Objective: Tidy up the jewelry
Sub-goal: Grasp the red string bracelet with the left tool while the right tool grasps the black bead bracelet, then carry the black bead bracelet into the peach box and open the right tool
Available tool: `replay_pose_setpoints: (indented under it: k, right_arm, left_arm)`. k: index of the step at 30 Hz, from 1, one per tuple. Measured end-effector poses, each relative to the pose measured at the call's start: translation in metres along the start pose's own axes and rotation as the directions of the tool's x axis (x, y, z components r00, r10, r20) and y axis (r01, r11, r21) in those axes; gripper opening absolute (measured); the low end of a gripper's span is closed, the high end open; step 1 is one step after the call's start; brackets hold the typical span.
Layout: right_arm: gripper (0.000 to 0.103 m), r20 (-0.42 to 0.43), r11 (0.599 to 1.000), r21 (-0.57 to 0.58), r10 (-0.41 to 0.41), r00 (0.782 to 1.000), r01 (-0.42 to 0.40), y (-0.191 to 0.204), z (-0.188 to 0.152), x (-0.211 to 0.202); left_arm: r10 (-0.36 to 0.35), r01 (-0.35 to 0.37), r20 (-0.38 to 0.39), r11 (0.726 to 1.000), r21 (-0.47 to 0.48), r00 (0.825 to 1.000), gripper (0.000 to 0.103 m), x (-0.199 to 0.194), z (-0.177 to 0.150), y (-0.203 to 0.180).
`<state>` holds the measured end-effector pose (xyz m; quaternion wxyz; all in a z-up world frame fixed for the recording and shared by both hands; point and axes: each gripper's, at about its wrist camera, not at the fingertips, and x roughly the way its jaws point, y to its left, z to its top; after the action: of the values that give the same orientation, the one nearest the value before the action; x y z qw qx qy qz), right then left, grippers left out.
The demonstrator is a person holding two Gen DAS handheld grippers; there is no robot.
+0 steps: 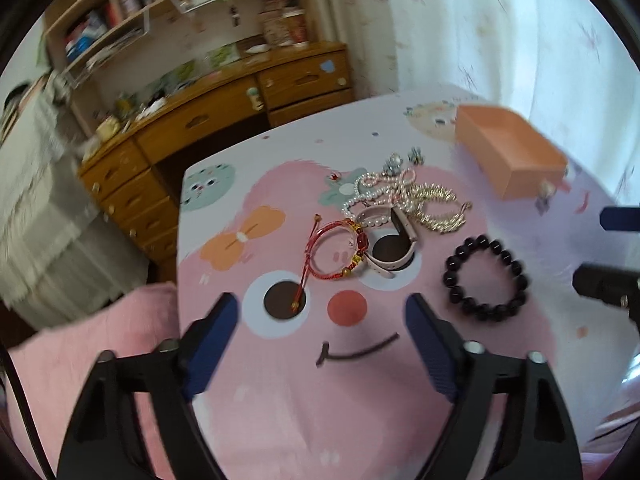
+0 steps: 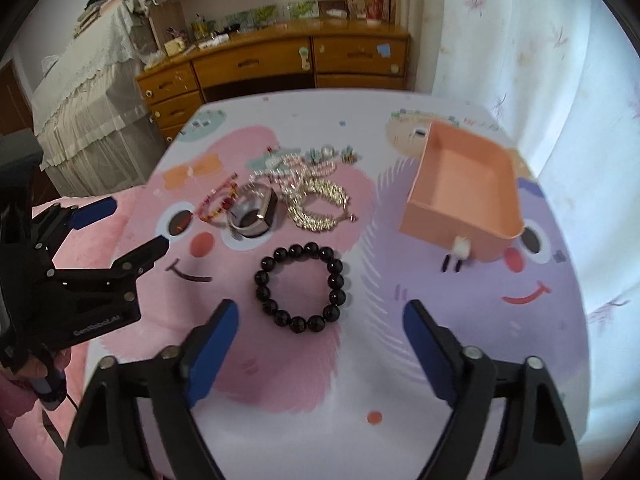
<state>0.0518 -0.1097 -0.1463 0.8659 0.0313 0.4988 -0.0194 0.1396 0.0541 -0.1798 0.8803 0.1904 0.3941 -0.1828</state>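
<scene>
A black bead bracelet (image 2: 303, 287) lies on the cartoon-print table just ahead of my open, empty right gripper (image 2: 320, 316); it also shows in the left wrist view (image 1: 485, 278). Behind it lie a red cord bracelet (image 1: 336, 254), a pink-strapped watch (image 1: 390, 244), a pearl strand (image 1: 376, 190) and gold chains (image 1: 436, 208). An empty orange box (image 2: 466, 188) stands to the right. My left gripper (image 1: 322, 312) is open and empty, short of the red bracelet, and shows in the right wrist view (image 2: 136, 224).
A wooden desk with drawers (image 2: 280, 60) and cluttered shelves stands behind the table. A lace-covered piece of furniture (image 2: 84, 92) is at the left. White curtains (image 2: 540, 60) hang at the right. Pink fabric (image 1: 100, 340) lies by the table's left edge.
</scene>
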Motion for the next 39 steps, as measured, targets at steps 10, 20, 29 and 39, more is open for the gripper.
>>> replay_pose_setpoints:
  k: [10, 20, 29, 39]
  right_arm:
    - [0.034, -0.120, 0.999, 0.030, 0.015, 0.993, -0.011, -0.017, 0.006, 0.069]
    - [0.018, -0.158, 0.998, 0.024, 0.058, 0.986, -0.055, -0.021, 0.006, 0.084]
    - [0.015, -0.109, 0.992, 0.059, 0.117, 0.987, -0.111, -0.022, 0.011, 0.078]
    - [0.015, 0.047, 0.976, 0.108, 0.184, 0.982, -0.188, -0.013, 0.025, 0.024]
  left_arm:
    - [0.086, -0.083, -0.020, 0.990, 0.114, 0.996, 0.061, 0.070, 0.002, -0.026]
    - [0.068, -0.065, -0.012, 0.984, 0.164, 0.998, 0.035, 0.088, 0.012, -0.036]
    - [0.060, -0.061, 0.013, 0.991, 0.121, 0.998, 0.010, 0.078, 0.012, -0.026]
    - [-0.014, 0.018, 0.059, 0.997, -0.076, 0.998, 0.006, 0.015, 0.026, 0.000]
